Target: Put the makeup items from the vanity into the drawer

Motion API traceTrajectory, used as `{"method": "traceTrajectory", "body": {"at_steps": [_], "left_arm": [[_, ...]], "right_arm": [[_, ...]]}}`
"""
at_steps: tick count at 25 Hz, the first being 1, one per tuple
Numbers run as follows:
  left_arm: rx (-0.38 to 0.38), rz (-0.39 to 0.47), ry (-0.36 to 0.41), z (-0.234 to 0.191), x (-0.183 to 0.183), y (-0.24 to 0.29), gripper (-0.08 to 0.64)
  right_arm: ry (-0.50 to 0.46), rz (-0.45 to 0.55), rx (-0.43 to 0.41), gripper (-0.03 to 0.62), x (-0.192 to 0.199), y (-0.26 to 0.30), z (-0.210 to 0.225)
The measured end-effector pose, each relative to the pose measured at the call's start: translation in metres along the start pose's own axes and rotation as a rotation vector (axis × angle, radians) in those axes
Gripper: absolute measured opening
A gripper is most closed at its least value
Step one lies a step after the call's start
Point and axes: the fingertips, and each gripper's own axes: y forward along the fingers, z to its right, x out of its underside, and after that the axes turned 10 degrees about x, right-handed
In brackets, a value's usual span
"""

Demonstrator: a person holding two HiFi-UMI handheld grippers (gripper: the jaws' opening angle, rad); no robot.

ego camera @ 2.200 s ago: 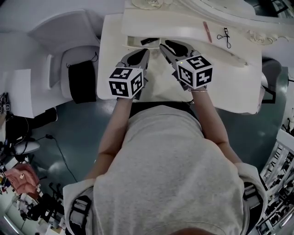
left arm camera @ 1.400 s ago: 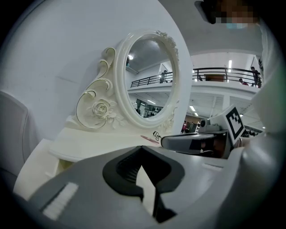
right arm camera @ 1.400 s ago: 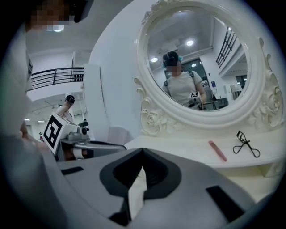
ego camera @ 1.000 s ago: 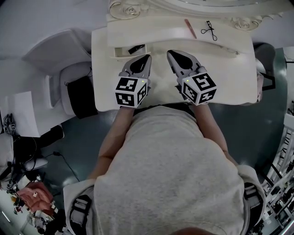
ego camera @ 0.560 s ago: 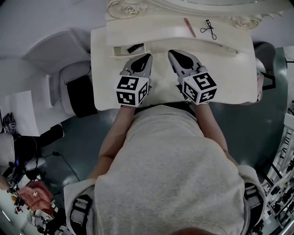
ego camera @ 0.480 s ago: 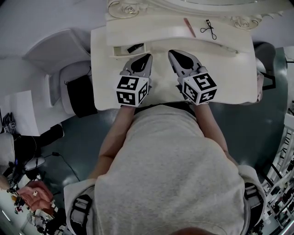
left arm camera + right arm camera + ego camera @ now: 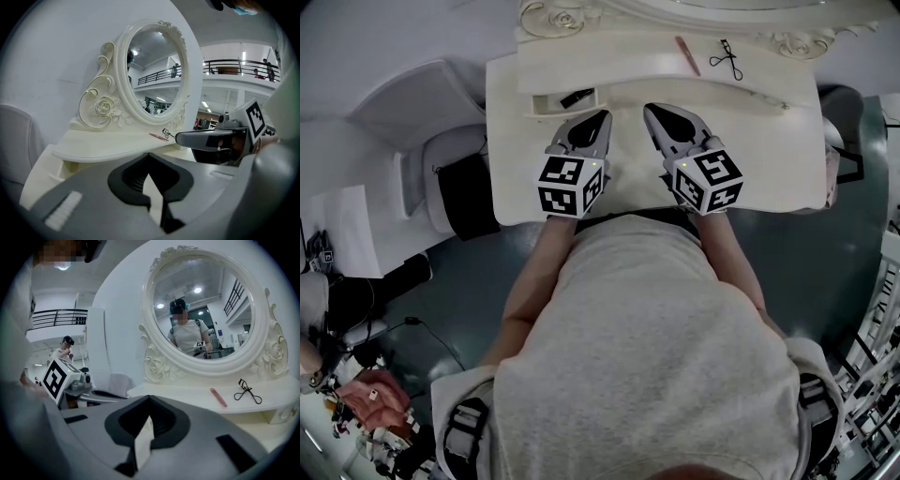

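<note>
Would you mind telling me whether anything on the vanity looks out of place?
Nothing stands out: the pink stick and eyelash curler lie flat on the shelf, and a dark item sits in the open drawer.

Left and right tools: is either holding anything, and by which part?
Nothing is held: the left tool and the right tool are both shut and empty.

The left claw's point(image 7: 149, 159) view sits low over the table point(image 7: 40, 173), near the mirror point(image 7: 154, 70) and left of its centre, looking up and rightward at it. The right claw's point(image 7: 150, 401) view faces the mirror squarely. The head view looks steeply down from farther back, the mirror at its top edge. All three share the shelf point(image 7: 628, 47) below the mirror.
</note>
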Motion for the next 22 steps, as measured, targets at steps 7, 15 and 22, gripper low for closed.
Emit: {"method": "traceTrajectory", "body": {"at_steps": [7,15,22], "left_arm": [[-0.001,-0.003,-0.005,-0.0013,0.0014,-0.0009,0.008],[0.009,-0.023,-0.014,0.0005,0.0061,0.0013,0.008],[0.01,-0.033,-0.016,-0.0005,0.0081,0.0005,0.009]], "right_arm": [[-0.005,-0.01,0.002,0.008,0.0017,0.0022,-0.0013],[-0.043,-0.026,-0.009,0.008,0.0041,0.0055,-0.0066],[-0.039,-0.049,-0.006,0.008,0.0083,0.0086,-0.0098]]}}
